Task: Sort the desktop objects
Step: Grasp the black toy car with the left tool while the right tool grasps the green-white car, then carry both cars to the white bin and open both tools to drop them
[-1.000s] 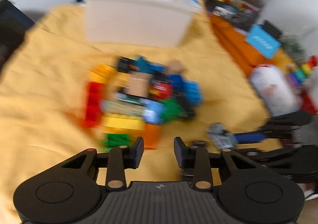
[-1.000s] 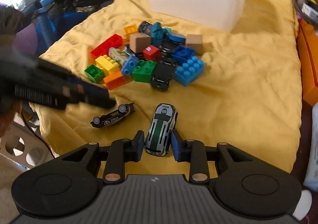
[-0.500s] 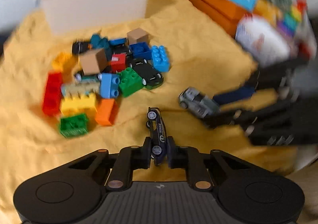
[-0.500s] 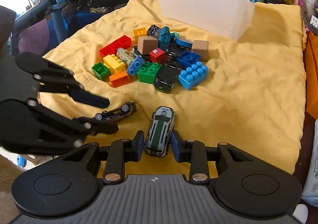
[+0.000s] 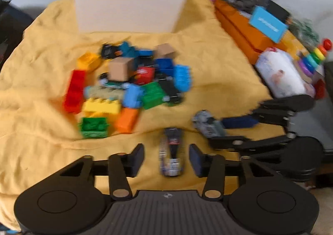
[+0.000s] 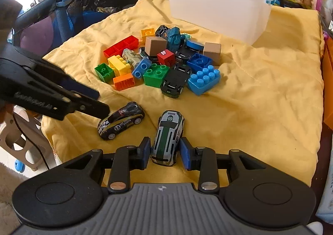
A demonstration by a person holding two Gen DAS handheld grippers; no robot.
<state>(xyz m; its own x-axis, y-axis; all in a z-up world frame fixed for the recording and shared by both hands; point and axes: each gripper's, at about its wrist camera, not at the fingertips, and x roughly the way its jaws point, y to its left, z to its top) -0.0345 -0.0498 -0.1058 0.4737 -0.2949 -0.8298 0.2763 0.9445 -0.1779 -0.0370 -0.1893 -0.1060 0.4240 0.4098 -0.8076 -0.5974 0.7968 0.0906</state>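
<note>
A black toy car [image 5: 171, 151] lies on the yellow cloth between the pads of my left gripper [image 5: 166, 159], which is open with gaps on both sides; the car also shows in the right wrist view [image 6: 121, 123]. My right gripper [image 6: 165, 152] has its pads close around a white and green toy car [image 6: 168, 137], seen in the left wrist view [image 5: 208, 125]; a thin gap shows at each pad. A pile of coloured building blocks and small cars [image 6: 158, 64] lies in the middle of the cloth. A white plastic bin [image 6: 216, 1] stands behind it.
Orange boxes [image 5: 239, 28], a white packet [image 5: 281, 74] and a rainbow stacking toy [image 5: 314, 55] sit to the right of the cloth. A dark mesh playpen [image 6: 72, 5] stands to the left. The cloth's front edge drops off near both grippers.
My left gripper was shut on the black car half a second ago; its jaws have opened and the car lies flat on the cloth. My right gripper stays around the white car.
</note>
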